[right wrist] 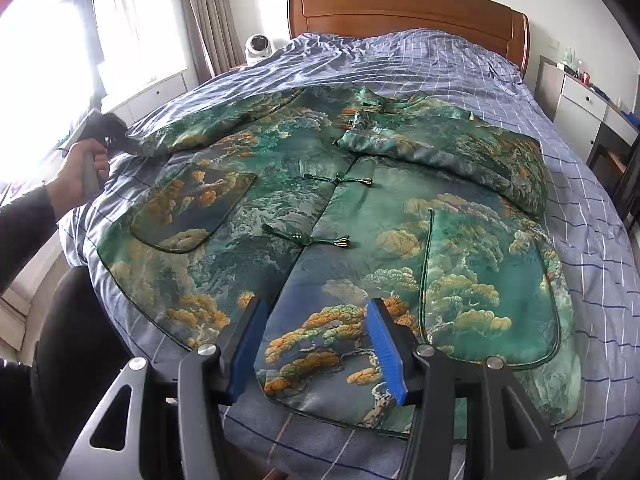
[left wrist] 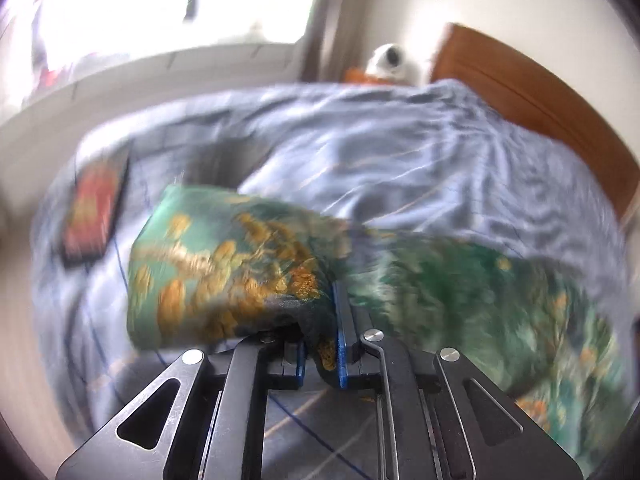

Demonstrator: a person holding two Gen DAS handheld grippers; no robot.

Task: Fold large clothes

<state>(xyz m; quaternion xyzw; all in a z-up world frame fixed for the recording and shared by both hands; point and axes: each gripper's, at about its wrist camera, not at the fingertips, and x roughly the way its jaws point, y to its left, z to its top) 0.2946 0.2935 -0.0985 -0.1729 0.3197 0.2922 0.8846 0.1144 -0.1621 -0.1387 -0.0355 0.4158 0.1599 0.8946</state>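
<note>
A green brocade jacket [right wrist: 320,208] with gold pine and cloud patterns lies front-up on the bed, its knot buttons fastened. One sleeve [right wrist: 440,152] is folded across the chest. The other sleeve [left wrist: 224,264] stretches out to the left, and my left gripper [left wrist: 339,320] is shut on its cuff, which is bunched between the blue pads. In the right wrist view the left gripper [right wrist: 120,136] sits at the sleeve's end, held by a hand [right wrist: 80,168]. My right gripper [right wrist: 316,312] hovers open above the jacket's hem with nothing between its pads.
The bed has a blue checked cover [right wrist: 440,64] and a wooden headboard [right wrist: 404,12]. A white fan [right wrist: 258,48] stands beside it near the curtain. White drawers [right wrist: 580,104] are at the right. A red-orange flat object [left wrist: 92,216] lies on the bed's left side.
</note>
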